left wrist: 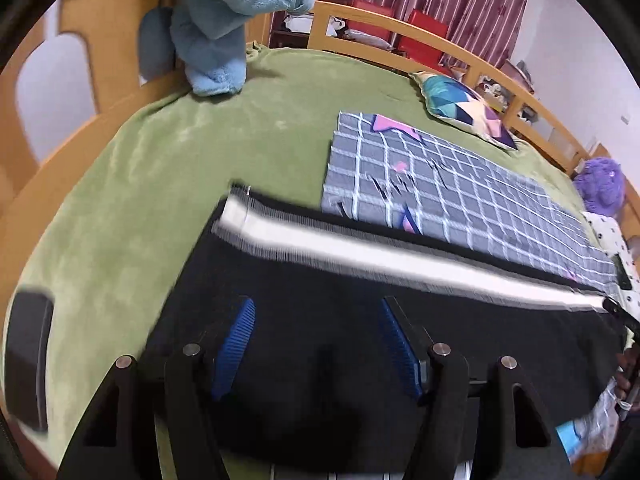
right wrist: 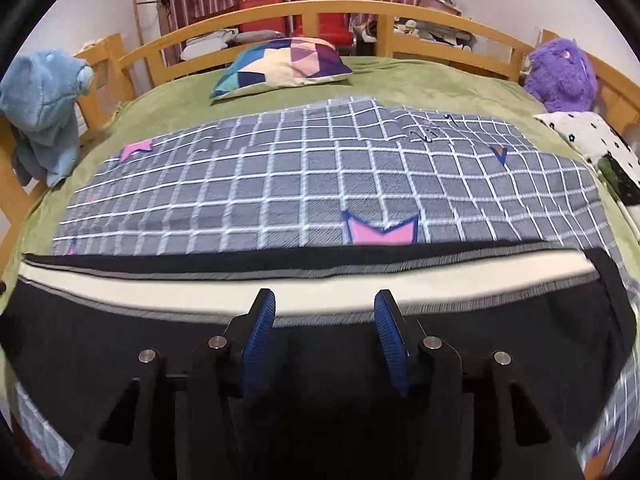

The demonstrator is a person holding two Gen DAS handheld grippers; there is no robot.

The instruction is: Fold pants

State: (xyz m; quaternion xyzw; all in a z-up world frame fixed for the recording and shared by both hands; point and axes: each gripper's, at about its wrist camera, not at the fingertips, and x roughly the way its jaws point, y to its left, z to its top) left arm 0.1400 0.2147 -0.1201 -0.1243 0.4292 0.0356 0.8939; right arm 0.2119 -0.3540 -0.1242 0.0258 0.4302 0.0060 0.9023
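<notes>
Black pants (right wrist: 120, 332) spread along near edge of bed (left wrist: 120, 184).
Soft, limp, light; best gripped at striped side seam; left gripper (left wrist: 316, 344) and right gripper (right wrist: 325, 332) both apart, empty.

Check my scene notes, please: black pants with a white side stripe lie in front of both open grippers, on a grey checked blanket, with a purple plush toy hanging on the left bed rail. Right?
Nearly. The plush toy on the left bed rail is blue, as the right wrist view shows; the purple one sits at the right. The pants, blanket and both open grippers, left hand-held gripper and right hand-held gripper, are as stated.

even indoor light, motion blur, fisheye-warped dark corners
</notes>
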